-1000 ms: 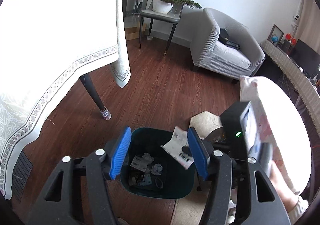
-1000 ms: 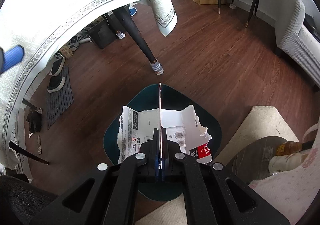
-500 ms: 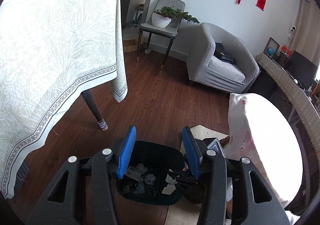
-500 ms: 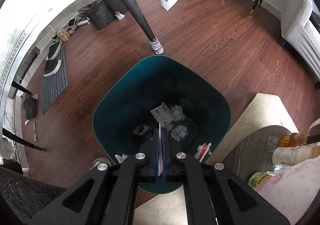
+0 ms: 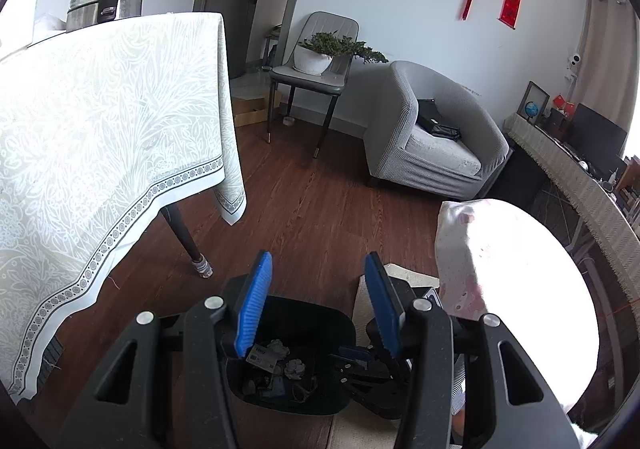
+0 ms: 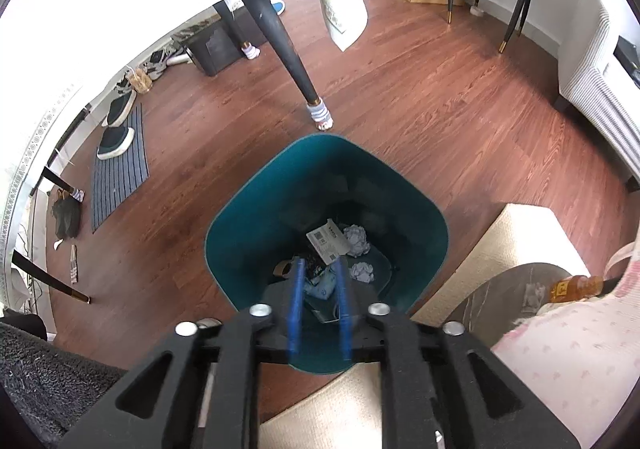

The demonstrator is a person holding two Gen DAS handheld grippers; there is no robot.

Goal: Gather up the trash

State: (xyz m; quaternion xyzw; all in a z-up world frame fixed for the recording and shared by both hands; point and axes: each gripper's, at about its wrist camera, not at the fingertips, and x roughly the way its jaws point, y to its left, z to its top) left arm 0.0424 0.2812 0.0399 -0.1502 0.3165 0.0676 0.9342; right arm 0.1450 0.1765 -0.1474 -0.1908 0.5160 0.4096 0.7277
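A dark teal trash bin point(image 6: 256, 209) stands on the wood floor, holding a printed card point(image 6: 328, 241), crumpled paper balls point(image 6: 357, 239) and other scraps. My right gripper point(image 6: 319, 269) hangs just over the bin's near side, open and empty. In the left wrist view the bin point(image 5: 332, 325) is low in the centre. My left gripper point(image 5: 318, 281) is open and empty above it, and the right gripper point(image 5: 360, 363) shows at the bin's right side.
A table with a white patterned cloth point(image 5: 100, 137) and a dark leg point(image 6: 288, 61) stands to the left. A cream rug point(image 6: 516, 233), a round dark side table point(image 6: 504, 293) with a bottle point(image 6: 576, 287), a grey armchair point(image 5: 428, 137) and a chair with a plant point(image 5: 316, 65) lie around.
The right gripper lowered torn white packaging into the bin, then opened and let it go. The left gripper rose and tilted up, away from the bin.
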